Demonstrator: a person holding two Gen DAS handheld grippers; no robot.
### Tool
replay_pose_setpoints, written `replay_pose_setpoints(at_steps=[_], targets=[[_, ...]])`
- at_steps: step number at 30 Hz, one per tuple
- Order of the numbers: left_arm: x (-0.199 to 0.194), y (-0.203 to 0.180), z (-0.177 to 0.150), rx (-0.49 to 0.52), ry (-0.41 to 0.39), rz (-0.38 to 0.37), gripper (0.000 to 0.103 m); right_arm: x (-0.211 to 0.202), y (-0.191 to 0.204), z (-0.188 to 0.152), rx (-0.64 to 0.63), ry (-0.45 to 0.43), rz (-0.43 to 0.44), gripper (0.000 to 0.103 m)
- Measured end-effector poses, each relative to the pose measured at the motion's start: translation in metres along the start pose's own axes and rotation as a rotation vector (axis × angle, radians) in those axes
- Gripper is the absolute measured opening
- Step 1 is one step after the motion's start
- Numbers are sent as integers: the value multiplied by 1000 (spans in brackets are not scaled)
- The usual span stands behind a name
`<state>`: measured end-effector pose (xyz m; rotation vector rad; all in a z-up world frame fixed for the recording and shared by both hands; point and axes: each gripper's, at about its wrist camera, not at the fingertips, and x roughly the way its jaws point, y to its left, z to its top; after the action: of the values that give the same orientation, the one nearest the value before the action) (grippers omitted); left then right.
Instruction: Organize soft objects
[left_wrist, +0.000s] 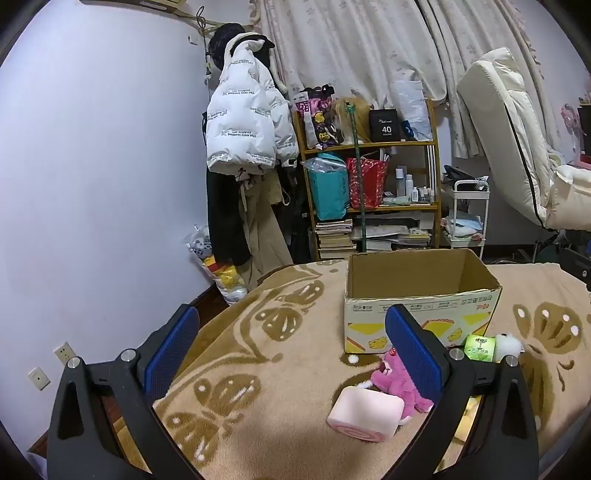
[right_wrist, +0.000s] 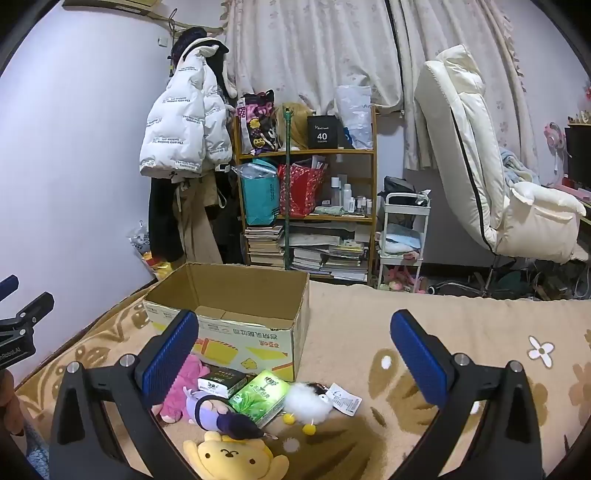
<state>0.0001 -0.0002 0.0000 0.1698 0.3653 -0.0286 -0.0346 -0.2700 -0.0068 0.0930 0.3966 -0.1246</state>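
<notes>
Right wrist: cardboard box (right_wrist: 236, 306) looks empty, far corner hidden; both grippers released.

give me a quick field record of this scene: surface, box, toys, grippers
surface: beige blanket with brown flower pattern
box: open cardboard box, upright, looks empty
toys: pink plush, yellow plush, doll, white fluffy toy, all lying in front of the box
other: green tissue pack, pink block
left hand-held gripper: open, holds nothing
right hand-held gripper: open, holds nothing
</notes>
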Motion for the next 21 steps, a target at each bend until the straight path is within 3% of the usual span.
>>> replay_pose_setpoints(at_steps=[21], targets=[[-1,-1,-3,-1,-9,-7,100,-2,-2,-1,9,-1,-9,103]])
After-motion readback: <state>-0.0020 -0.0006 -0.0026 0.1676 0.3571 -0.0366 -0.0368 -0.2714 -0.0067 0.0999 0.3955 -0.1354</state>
